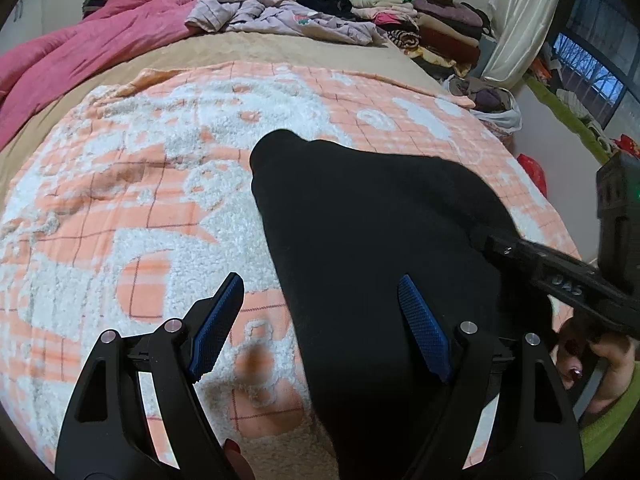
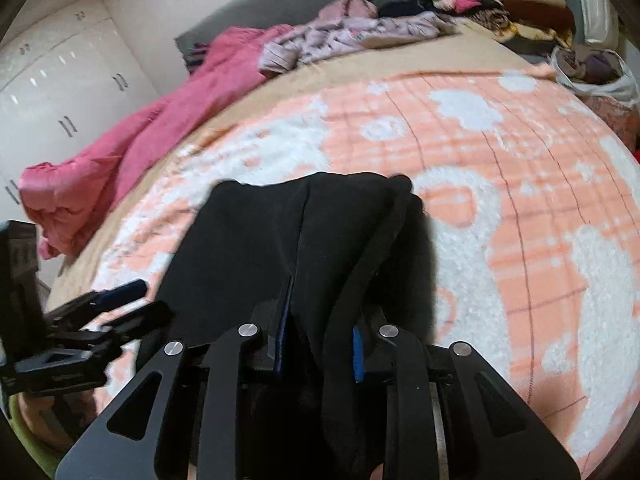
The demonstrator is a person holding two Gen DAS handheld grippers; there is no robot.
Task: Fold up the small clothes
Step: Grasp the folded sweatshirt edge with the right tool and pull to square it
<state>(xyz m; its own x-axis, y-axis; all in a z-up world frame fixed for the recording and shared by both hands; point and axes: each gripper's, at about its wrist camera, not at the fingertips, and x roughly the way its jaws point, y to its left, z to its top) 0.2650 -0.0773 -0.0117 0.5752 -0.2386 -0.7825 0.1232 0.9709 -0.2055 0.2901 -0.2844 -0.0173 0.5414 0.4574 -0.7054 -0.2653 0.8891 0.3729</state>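
A small black garment (image 1: 372, 232) lies on the orange-and-white fleece blanket (image 1: 140, 200). My left gripper (image 1: 320, 300) is open above the garment's near left edge, with nothing between its blue pads (image 1: 218, 322). My right gripper (image 1: 484, 240) comes in from the right and is shut on the garment's right side. In the right wrist view the black garment (image 2: 280, 232) is bunched between the closed blue pads (image 2: 358, 354) of the right gripper (image 2: 320, 344), and the open left gripper (image 2: 132, 300) shows at the left.
A pink quilt (image 1: 92, 44) lies at the back left. Lilac clothes (image 1: 280, 16) and a stack of folded clothes (image 1: 420, 16) sit at the far end of the bed. A bag of clothes (image 1: 492, 100) is off the right edge. White cupboards (image 2: 60, 92) stand left.
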